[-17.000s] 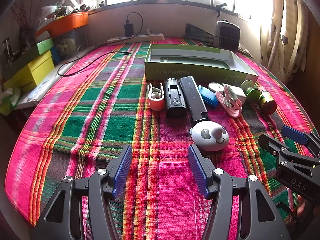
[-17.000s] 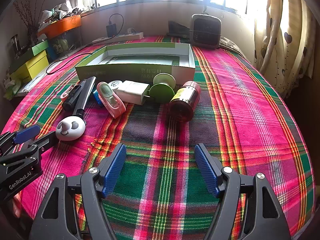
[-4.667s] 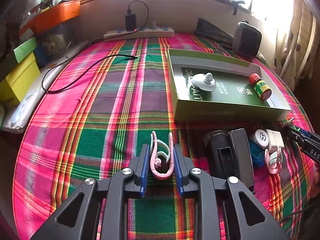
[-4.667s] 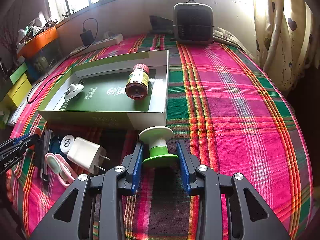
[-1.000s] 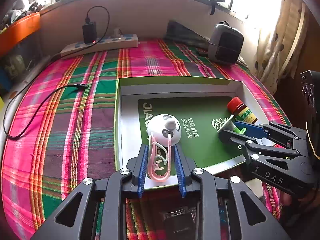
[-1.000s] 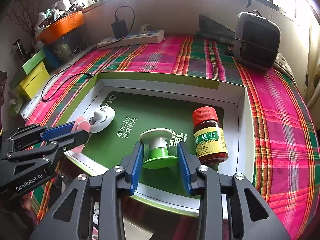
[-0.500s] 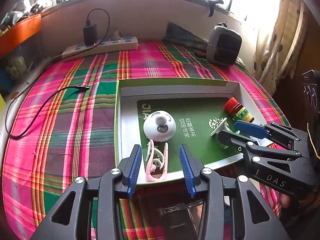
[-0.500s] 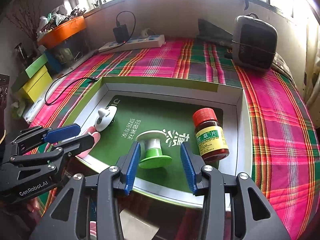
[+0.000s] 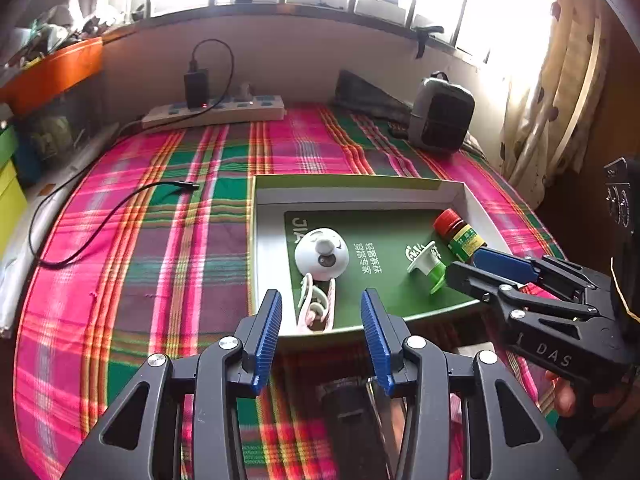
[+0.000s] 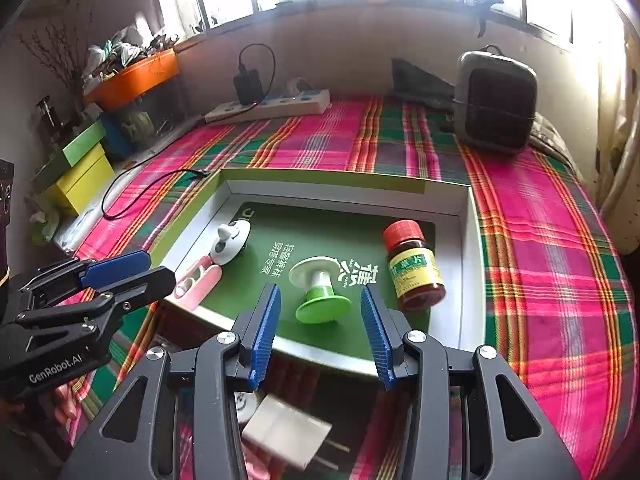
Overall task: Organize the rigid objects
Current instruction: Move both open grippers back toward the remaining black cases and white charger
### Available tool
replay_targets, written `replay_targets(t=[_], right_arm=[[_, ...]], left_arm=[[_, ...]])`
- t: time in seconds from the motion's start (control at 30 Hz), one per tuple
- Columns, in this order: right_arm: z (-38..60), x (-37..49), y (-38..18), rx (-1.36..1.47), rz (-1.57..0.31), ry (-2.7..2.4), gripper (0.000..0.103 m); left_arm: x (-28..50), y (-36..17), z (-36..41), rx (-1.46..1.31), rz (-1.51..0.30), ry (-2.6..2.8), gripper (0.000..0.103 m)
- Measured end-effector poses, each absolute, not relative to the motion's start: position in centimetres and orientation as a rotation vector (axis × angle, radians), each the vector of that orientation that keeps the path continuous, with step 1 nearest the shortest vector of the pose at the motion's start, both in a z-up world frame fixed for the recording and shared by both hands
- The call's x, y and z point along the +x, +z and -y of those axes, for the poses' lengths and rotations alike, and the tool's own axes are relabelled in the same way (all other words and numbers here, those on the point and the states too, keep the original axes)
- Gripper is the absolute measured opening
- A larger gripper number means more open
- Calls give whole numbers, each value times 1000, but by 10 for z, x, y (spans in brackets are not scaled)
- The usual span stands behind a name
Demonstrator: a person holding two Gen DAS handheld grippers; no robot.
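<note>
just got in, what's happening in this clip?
A person is sorting small items into a green box on a plaid tablecloth. Both tools are open and hold nothing. The left tool sits over the pink clip by the box's near edge, beside the white face-shaped gadget. The right tool brackets the green-and-white spool, next to the red-capped bottle. A white charger lies outside the box.
</note>
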State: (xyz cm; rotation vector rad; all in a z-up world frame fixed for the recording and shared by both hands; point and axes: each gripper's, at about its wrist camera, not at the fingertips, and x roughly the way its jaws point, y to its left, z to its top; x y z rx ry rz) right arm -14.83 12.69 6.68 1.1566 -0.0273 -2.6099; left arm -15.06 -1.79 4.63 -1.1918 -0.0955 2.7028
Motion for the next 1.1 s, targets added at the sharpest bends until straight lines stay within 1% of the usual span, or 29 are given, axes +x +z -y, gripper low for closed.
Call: replay_targets(t=[0.4,0.77,1.1], right_arm=[[-135,-114,74,1127,64,-2646,43],[-142,-68,80,1080,114,-2677,43],[-109,-30,74,1070,20,-2642,43]], left_arm=[[-114,51,30,-1177,127,2718,41],[-86,39,41,-1193,171,2693,41],[-70,30,55,-1200,173,2682,41]])
